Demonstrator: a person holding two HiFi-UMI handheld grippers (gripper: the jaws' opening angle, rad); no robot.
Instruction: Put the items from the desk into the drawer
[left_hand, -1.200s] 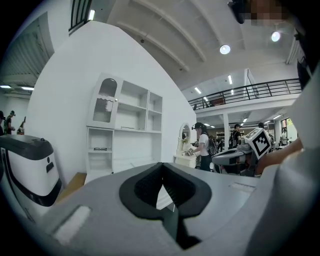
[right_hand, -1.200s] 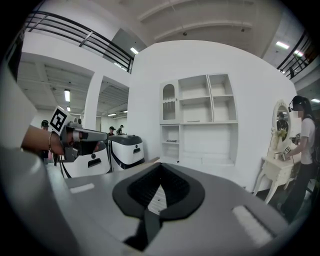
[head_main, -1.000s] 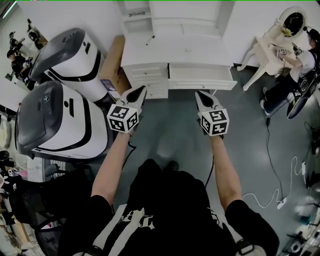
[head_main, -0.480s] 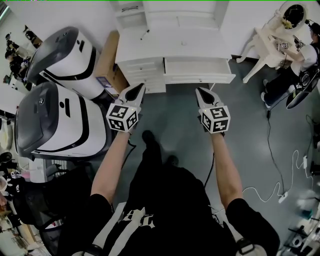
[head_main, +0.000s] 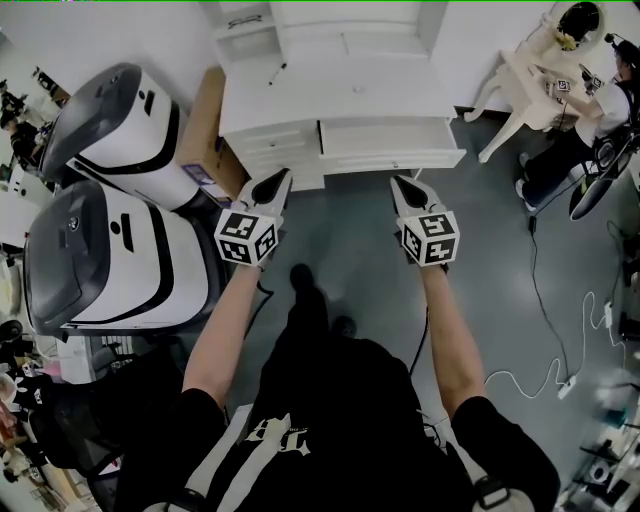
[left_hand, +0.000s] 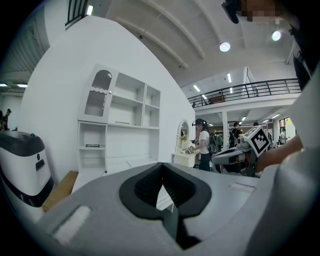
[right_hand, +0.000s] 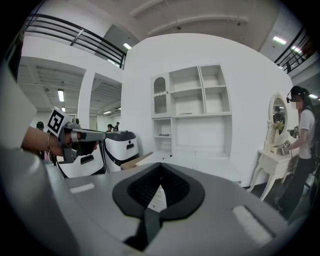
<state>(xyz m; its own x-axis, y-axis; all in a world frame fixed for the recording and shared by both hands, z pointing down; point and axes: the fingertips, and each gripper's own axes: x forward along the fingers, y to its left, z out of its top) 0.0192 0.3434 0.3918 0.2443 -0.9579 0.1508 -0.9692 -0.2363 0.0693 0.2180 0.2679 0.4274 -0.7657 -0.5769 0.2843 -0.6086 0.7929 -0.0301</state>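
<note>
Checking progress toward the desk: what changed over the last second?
The person has stepped forward: a shoe now shows ahead, and the desk sits slightly left in view. The left hand-held gripper and right hand-held gripper stayed shut and empty; the drawer stayed open.

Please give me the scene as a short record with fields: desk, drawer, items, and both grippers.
Desk: white desk with shelves, ahead of the person
Drawer: wide white drawer, pulled open
Item on desk: thin dark pen
Left gripper: fingers together, empty, short of the desk
Right gripper: fingers together, empty, short of the desk
</note>
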